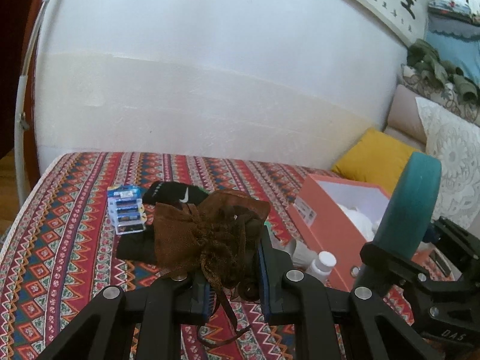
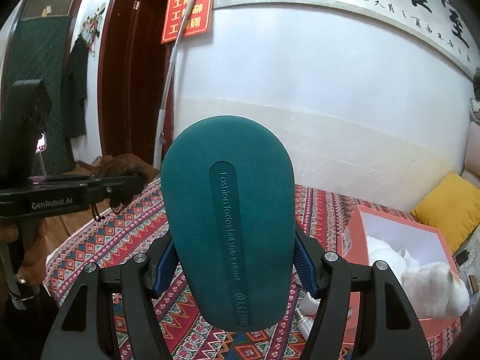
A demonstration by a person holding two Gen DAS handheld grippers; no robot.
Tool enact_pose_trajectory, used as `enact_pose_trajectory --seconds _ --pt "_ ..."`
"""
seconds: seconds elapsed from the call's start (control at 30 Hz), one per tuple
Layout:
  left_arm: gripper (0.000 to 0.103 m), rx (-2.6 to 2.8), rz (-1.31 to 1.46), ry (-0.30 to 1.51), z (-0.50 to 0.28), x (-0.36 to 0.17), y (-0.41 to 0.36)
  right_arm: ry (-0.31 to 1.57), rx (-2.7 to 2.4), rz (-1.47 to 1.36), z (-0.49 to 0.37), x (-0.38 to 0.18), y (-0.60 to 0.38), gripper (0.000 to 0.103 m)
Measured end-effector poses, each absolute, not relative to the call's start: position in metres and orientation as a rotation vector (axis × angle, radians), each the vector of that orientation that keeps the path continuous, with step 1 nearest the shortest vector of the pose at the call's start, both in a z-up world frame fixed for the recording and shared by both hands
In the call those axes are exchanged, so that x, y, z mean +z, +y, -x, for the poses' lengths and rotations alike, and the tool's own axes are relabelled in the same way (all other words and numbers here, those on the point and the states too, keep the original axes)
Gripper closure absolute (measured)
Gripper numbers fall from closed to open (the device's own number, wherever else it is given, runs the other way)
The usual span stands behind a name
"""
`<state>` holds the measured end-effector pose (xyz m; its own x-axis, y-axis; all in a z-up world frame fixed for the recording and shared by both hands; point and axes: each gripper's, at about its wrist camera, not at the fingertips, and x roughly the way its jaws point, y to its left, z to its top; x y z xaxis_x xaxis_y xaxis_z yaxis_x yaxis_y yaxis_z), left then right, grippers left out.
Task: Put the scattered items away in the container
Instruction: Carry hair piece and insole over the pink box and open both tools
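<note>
Yellow cushion (image 1: 373, 156), calligraphy scroll (image 2: 375, 3), red poster (image 2: 187, 6)

Looking into a lived-in home room: patterned red cloth (image 1: 75, 210) covering a table, yellow cushion (image 1: 372, 159) lying on a lace-draped sofa (image 1: 450, 150), calligraphy scroll (image 2: 390, 6) hanging on the white wall, dark wooden door (image 2: 132, 69) standing beside.

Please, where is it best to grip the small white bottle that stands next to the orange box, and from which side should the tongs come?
Grip the white bottle across its body just below the cap, coming from above. It appears to stand upright, and the orange box crowds its right side and a white object its left, so a sideways approach looks blocked. Both tongs are full now: the left tongs hold the brown organza pouch.
</note>
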<state>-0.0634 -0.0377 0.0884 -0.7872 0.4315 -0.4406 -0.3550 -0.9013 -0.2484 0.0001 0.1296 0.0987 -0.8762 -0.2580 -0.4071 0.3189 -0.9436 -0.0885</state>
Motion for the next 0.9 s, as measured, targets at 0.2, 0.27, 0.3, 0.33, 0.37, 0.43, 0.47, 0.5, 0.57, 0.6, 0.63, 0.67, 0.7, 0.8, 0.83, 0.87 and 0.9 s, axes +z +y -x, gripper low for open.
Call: enact_pose_trajectory --seconds 0.2,0.27,0.3,0.33,0.37,0.43,0.47,0.5,0.57,0.6,0.63,0.67,0.7,0.8,0.83,0.87,0.9 --pt "0.085 2.602 0.662 -0.193 0.058 0.097 -0.022 0.202 -2.785 -0.555 -0.002 0.104 0.137 0.034" --pt "0.085 2.589 0.649 -0.199 0.056 0.100 -0.019 0.199 -2.788 -0.547 -0.004 0.106 0.140 0.034" --pt "0.085 2.583 0.643 -0.202 0.055 0.101 -0.018 0.198 -2.790 -0.543 -0.005 0.106 0.142 0.034" --pt "0.085 2.576 0.636 -0.204 0.055 0.103 -0.016 0.196 -2.791 -0.540 -0.006 0.107 0.143 0.034" --pt "0.085 2.565 0.623 -0.209 0.054 0.105 -0.015 0.193 -2.793 -0.538 -0.007 0.107 0.144 0.034" --pt "0.086 2.558 0.580 -0.203 0.050 0.113 -0.012 0.180 -2.803 -0.528 -0.007 0.110 0.150 0.034" --pt "0.085 2.554 0.558 -0.200 0.048 0.117 -0.011 0.172 -2.809 -0.522 -0.007 0.112 0.153 0.034" --pt "0.085 2.548 0.539 -0.190 0.047 0.121 -0.007 0.160 -2.820 -0.512 -0.006 0.115 0.157 0.034" --pt "0.086 2.534 0.501 -0.167 0.044 0.129 0.002 0.131 -2.853 -0.481 -0.008 0.125 0.169 0.034" --pt "0.085 2.526 0.496 -0.153 0.045 0.132 0.010 0.117 -2.869 -0.467 -0.009 0.129 0.175 0.034" --pt "0.085 2.516 0.493 -0.138 0.047 0.135 0.018 0.102 -2.889 -0.453 -0.009 0.132 0.182 0.034" --pt "0.086 2.503 0.495 -0.124 0.050 0.138 0.029 0.081 -2.915 -0.434 -0.009 0.136 0.192 0.034" --pt "0.086 2.485 0.494 -0.109 0.055 0.142 0.042 0.058 -2.946 -0.417 -0.007 0.140 0.204 0.034" --pt "0.086 2.418 0.481 -0.063 0.072 0.156 0.091 -0.047 -3.071 -0.345 -0.005 0.155 0.252 0.034" --pt "0.086 2.387 0.477 -0.048 0.080 0.162 0.111 -0.096 -3.122 -0.311 -0.005 0.161 0.273 0.034" --pt "0.086 2.356 0.473 -0.034 0.088 0.167 0.131 -0.152 -3.182 -0.275 -0.006 0.167 0.298 0.034" --pt "0.086 2.329 0.476 -0.015 0.094 0.170 0.150 -0.198 -3.235 -0.253 -0.007 0.173 0.319 0.034"
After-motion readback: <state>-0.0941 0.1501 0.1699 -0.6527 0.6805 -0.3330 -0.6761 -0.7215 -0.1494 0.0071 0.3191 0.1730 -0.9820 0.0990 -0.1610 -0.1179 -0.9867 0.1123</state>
